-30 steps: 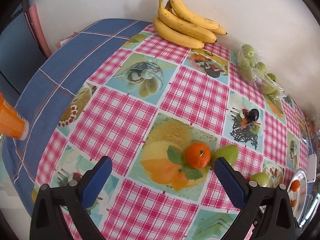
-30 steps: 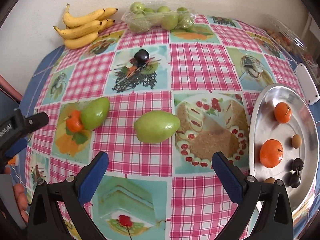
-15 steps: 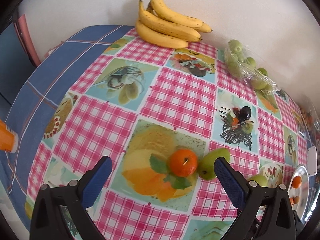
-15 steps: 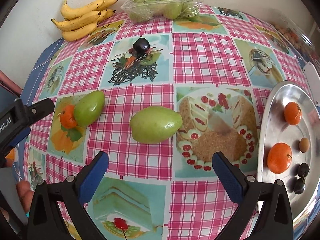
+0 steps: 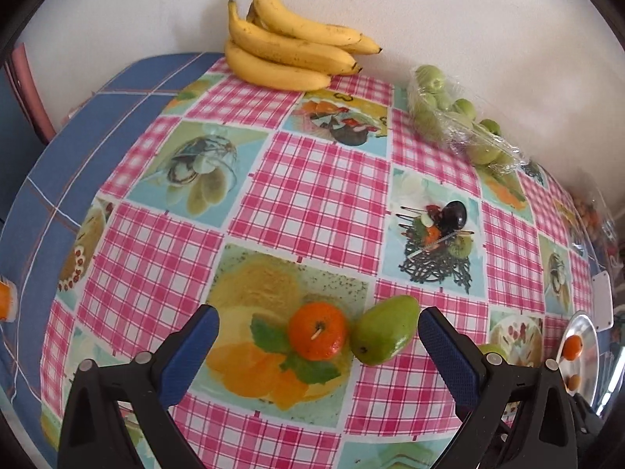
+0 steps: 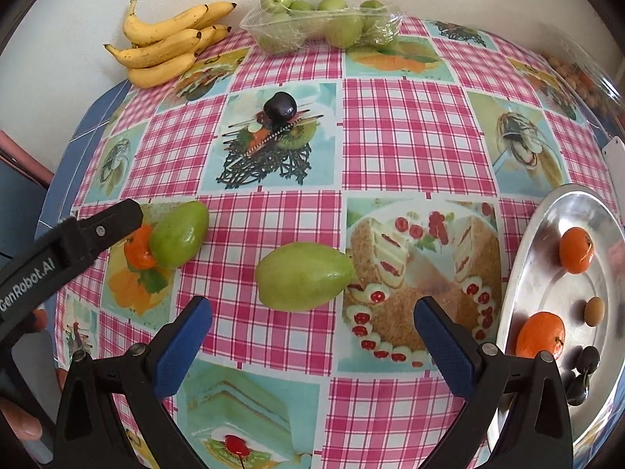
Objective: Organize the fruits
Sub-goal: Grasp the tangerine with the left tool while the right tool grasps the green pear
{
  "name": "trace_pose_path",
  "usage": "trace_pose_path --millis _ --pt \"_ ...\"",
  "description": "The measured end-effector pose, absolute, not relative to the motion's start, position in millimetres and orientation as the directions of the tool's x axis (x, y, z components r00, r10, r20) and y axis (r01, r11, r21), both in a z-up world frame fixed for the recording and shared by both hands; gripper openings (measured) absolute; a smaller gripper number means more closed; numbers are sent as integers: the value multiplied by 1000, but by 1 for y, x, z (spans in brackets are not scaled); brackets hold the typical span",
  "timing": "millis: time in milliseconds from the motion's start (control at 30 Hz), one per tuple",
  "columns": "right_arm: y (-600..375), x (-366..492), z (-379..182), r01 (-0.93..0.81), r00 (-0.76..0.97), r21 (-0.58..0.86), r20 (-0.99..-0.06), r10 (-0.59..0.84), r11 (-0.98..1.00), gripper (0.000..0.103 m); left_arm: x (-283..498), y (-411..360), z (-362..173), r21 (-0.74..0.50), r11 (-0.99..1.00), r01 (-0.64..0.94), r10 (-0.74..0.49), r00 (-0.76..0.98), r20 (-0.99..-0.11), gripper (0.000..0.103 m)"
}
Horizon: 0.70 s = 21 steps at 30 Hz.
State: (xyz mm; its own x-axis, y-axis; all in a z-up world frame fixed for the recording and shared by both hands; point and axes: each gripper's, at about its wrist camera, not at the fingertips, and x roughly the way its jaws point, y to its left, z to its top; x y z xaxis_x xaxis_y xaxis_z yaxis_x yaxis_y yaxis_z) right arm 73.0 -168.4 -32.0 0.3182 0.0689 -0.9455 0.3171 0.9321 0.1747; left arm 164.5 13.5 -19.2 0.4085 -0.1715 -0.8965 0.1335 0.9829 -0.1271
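A: Left tongs [image 5: 318,338] state?

B: Wide open, blue pads [image 5: 191,355] spread, holding nothing, touching nothing. Small round orange mandarin [image 5: 317,330] sits between the pads on the worktop, with a darker green pear-shaped fruit [image 5: 384,329] touching its right side, just inside the right pad.

A: Right tongs [image 6: 312,338]?

B: Also wide open and empty. Pale green pear-shaped fruit [image 6: 304,281] lies on the pink-checked tablecloth [image 6: 414,136] just ahead of the gap, clear of both pads.

A: Anything already sorted?

B: Oval silver metal tray [image 6: 547,281] at the right edge of the worktop carries two mandarins, a small tan round fruit and a few dark ones. Loose dark plum [image 6: 279,105] sits further back on a printed dessert panel. Yellow banana bunch [image 6: 168,45] and clear plastic punnet of green round fruits [image 6: 320,19] are against the wall.

A: Any readable text?

B: Only on the left tongs' black arm [image 6: 58,252] in the right wrist view: "GenRobot.AI". A fingertip [image 6: 21,426] shows below it at the frame edge.
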Motion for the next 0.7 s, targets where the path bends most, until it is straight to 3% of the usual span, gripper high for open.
trace_pose_path --millis 267,367,467,567,633,700 --pt "-167 79 -40 307 307 157 -950 59 939 103 173 29 -32 -168 984 53 -176 356 -918 101" --pt "-166 80 -43 300 305 154 -951 58 942 100 174 30 -37 -195 980 46 -199 339 -919 89" --pt "-164 82 -47 299 300 154 -952 60 942 82 175 30 -42 -225 974 42 -226 320 -920 80" --pt "-166 82 -51 303 296 153 -953 60 941 74 176 31 -45 -248 969 23 -242 314 -918 73" --pt "-167 81 -50 300 302 146 -952 51 943 68 176 31 -44 -247 969 26 -242 317 -917 62" --pt "-167 81 -49 298 316 175 -946 76 938 60 176 30 -43 -245 969 30 -242 317 -917 62"
